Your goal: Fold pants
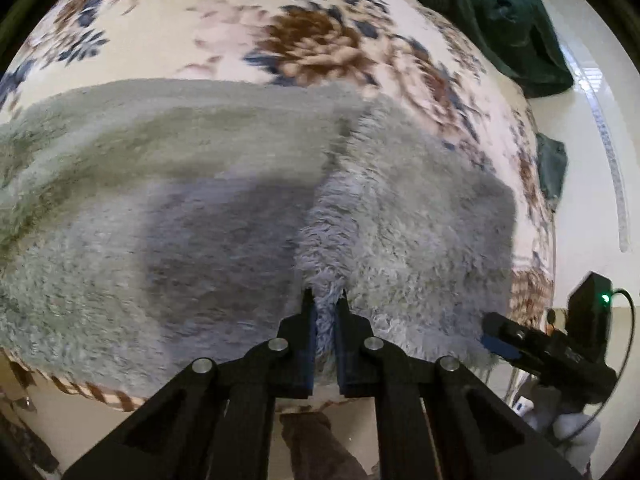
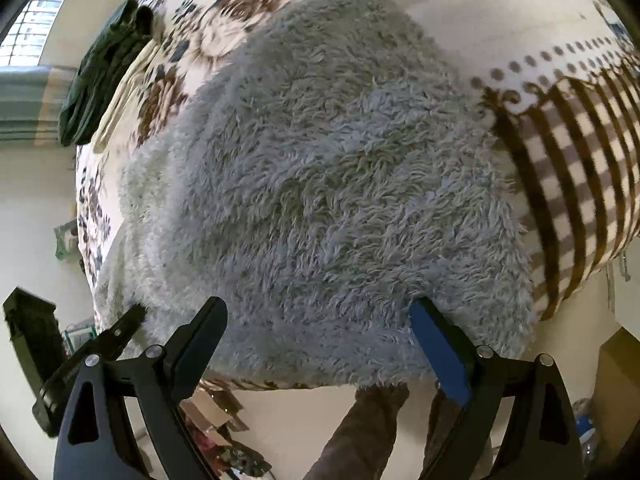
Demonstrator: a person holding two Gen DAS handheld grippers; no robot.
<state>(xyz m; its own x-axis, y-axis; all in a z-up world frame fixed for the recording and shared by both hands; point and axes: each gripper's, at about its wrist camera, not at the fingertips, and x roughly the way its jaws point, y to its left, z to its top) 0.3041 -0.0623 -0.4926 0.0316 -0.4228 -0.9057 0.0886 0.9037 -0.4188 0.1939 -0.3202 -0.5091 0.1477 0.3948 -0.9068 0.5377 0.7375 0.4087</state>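
Fluffy grey-blue pants (image 1: 224, 208) lie spread on a floral blanket (image 1: 224, 28) over a bed. In the left wrist view my left gripper (image 1: 325, 300) is shut on a raised ridge of the pants' fleece near the front edge. My right gripper (image 1: 500, 340) shows at the right of that view, at the pants' edge. In the right wrist view the pants (image 2: 320, 184) fill the middle, and my right gripper (image 2: 318, 312) is open, its jaws wide apart against the near edge of the fleece, holding nothing. The left gripper (image 2: 134, 316) shows at the lower left.
A dark green garment (image 1: 504, 20) lies at the blanket's far right corner; it also shows in the right wrist view (image 2: 104, 76). The blanket's brown checked border (image 2: 576, 184) hangs over the bed edge. Pale floor (image 2: 288, 420) and the person's legs (image 2: 360, 432) are below.
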